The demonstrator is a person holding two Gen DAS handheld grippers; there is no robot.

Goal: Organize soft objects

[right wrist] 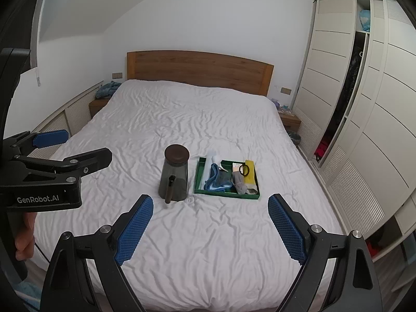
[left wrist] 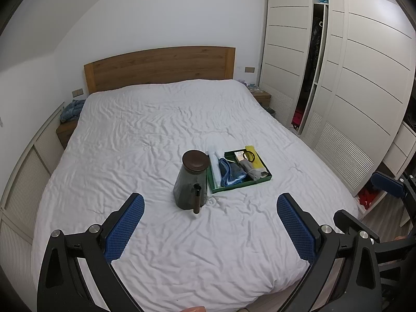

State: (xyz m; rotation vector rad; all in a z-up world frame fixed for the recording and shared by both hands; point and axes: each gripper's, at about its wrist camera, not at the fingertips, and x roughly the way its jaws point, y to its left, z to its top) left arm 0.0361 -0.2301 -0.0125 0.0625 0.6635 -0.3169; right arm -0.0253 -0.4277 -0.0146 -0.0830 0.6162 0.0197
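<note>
We hold both tools at the foot of the bed (left wrist: 145, 130), the left gripper (left wrist: 210, 223) and the right gripper (right wrist: 210, 223) each spread wide and holding nothing. Well ahead, a dark jug (right wrist: 174, 175) stands just beside a green tray (right wrist: 199, 174). In the tray lie a blue cloth (right wrist: 217, 180), a grey roll (right wrist: 239, 183) and a yellow cloth (right wrist: 250, 175), packed side by side. This fits either a finished tidy or one waiting to be sorted
</note>
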